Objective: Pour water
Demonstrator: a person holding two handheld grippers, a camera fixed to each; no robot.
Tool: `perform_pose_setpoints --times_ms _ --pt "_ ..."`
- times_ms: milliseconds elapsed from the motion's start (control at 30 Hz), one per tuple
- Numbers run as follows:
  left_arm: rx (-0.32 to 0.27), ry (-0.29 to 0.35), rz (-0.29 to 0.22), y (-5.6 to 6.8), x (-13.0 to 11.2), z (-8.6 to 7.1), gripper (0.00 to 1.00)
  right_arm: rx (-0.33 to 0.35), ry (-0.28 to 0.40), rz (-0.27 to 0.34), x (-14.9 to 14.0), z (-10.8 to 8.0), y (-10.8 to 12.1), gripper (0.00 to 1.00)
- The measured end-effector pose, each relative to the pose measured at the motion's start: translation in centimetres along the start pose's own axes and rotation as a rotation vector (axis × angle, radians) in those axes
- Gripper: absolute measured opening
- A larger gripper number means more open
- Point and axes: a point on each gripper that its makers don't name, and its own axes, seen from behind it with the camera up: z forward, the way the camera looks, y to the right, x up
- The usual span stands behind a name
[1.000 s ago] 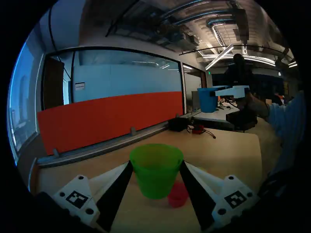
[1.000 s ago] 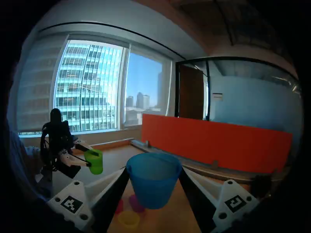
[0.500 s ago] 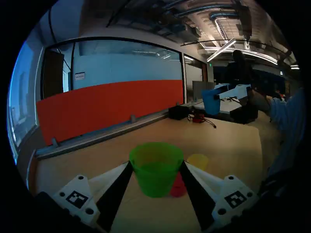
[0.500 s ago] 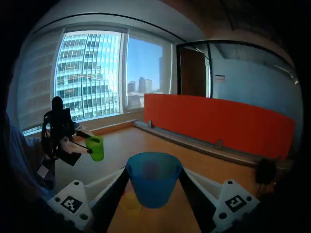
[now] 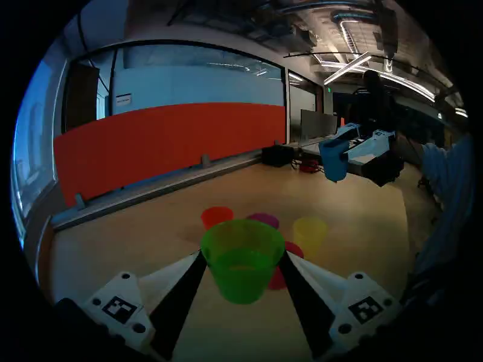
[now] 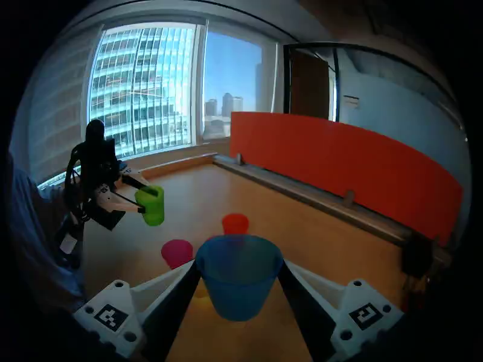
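While gripped, green cup [image 5: 243, 259] — blue cup [image 6: 239, 274] — hide contents.

We count six plastic cups, one each: green cup [image 5: 241, 274], blue cup [image 6: 239, 283], orange cup [image 5: 217, 215], purple cup [image 5: 264, 219], yellow cup [image 5: 310, 232], pink cup [image 5: 279, 279]. Two grippers: left gripper [image 5: 242, 256], right gripper [image 6: 239, 265].

The left hand-held gripper [image 5: 243, 256] clamps a green cup [image 5: 241, 279].
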Motion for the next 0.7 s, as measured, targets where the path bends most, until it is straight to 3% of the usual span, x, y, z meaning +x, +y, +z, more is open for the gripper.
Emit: perform_pose_setpoints --times_ms 333,700 --pt "-0.014 -0.071 0.002 -0.1 -2.7 0.9 0.85 0.024 -0.086 -0.004 -3.6 1.3 -0.2 0.92" --pt "-0.033 -0.153 0.058 0.4 -5.6 1.8 0.85 0.042 -0.182 -0.025 -7.7 2.6 -0.7 0.92"
